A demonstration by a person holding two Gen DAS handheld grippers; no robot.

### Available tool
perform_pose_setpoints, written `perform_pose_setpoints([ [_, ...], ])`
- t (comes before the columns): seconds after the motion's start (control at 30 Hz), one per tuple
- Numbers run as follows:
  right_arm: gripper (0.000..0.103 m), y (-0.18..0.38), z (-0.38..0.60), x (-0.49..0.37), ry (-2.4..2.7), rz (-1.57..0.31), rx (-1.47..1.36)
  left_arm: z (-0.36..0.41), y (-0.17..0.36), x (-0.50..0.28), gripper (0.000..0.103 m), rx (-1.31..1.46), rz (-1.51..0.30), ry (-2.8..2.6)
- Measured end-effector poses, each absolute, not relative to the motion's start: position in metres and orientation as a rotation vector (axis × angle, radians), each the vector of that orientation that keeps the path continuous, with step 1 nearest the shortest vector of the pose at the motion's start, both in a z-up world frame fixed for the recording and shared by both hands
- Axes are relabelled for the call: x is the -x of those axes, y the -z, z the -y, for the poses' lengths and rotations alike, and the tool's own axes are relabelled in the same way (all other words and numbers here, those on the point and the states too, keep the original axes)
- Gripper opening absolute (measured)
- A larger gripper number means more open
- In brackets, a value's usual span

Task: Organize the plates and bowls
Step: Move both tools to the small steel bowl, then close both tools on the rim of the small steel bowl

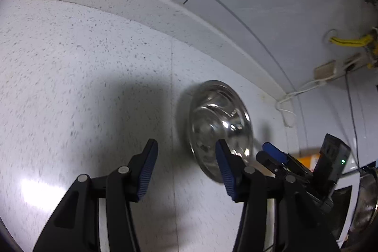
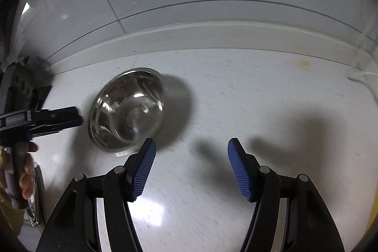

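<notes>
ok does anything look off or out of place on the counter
Nothing stands out. The steel bowl sits upright and empty on the speckled counter, with no spill or visible dent. Both the left gripper and right gripper are open with nothing between the jaws. The pictures are motion-blurred, so fine damage cannot be judged.

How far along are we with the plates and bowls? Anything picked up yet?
Nothing looks stacked yet. The steel bowl sits alone on the speckled counter, untouched. Left gripper and right gripper are both open and empty, flanking the bowl, so the first grasp seems about to happen. A second steel dish shows at the frame edge beside the person's hand. Picking up and sorting all remain.
</notes>
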State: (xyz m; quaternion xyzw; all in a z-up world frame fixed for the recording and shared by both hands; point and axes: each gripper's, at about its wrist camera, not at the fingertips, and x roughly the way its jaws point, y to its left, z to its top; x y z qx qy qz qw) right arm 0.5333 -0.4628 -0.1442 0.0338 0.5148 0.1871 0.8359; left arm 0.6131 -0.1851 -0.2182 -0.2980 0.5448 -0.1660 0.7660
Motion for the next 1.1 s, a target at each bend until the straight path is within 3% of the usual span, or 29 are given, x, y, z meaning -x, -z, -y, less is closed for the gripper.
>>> perform_pose_setpoints([
  [0.23,0.054,0.156,0.451,-0.551,-0.458,-1.089,-0.088,0.207,0.231,-0.629,0.047,0.59,-1.202,0.41],
  [0.33,0.04,0.16,0.446,-0.552,-0.501,-1.095,-0.108,0.211,0.234,-0.628,0.043,0.587,-1.199,0.45],
  [0.37,0.033,0.161,0.446,-0.554,-0.509,-1.098,-0.108,0.213,0.236,-0.628,0.035,0.59,-1.207,0.464],
  [0.47,0.021,0.164,0.443,-0.549,-0.538,-1.117,-0.103,0.218,0.239,-0.624,0.023,0.582,-1.221,0.496],
  [0.77,0.017,0.154,0.446,-0.526,-0.561,-1.159,-0.066,0.233,0.231,-0.602,0.014,0.585,-1.295,0.583],
  [1.1,0.015,0.128,0.456,-0.473,-0.539,-1.205,0.035,0.267,0.211,-0.554,0.014,0.463,-1.363,0.717],
])
